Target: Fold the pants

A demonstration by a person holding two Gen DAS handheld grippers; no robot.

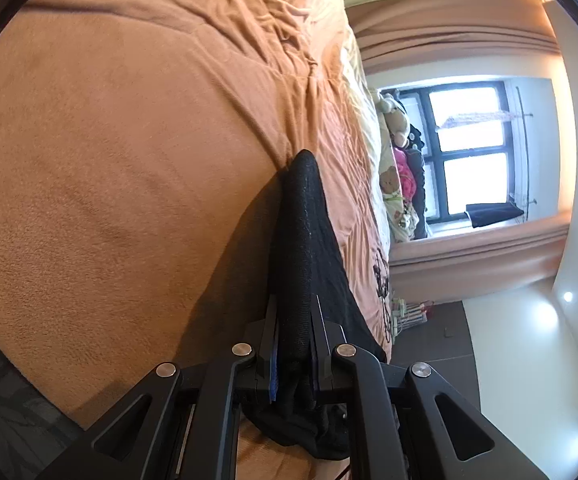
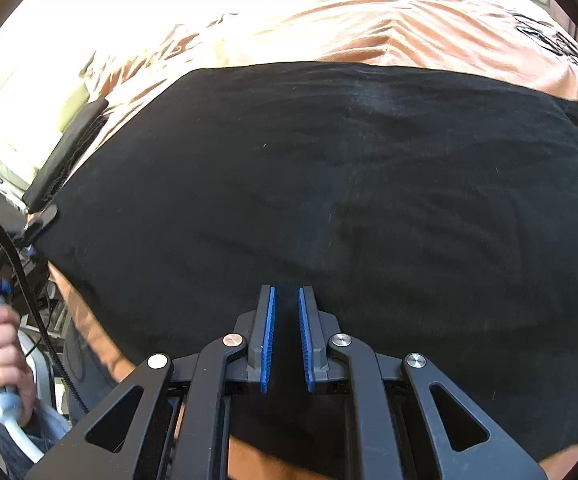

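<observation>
Left gripper (image 1: 293,320): jaws pinched tight on edge of black pants (image 1: 309,248), fabric bunched between blue pads, rest of cloth rising taut from orange bedspread (image 1: 109,160).

Right gripper (image 2: 287,300): jaws drawn close, narrow gap between blue pads (image 2: 269,336); tips over near edge of pants (image 2: 329,184); grip on cloth cannot be told.

Pants spread flat across bedspread (image 2: 329,20), reaching near bed edge. Person's hand (image 2: 5,356) at left of right wrist view, around grey handle.
</observation>
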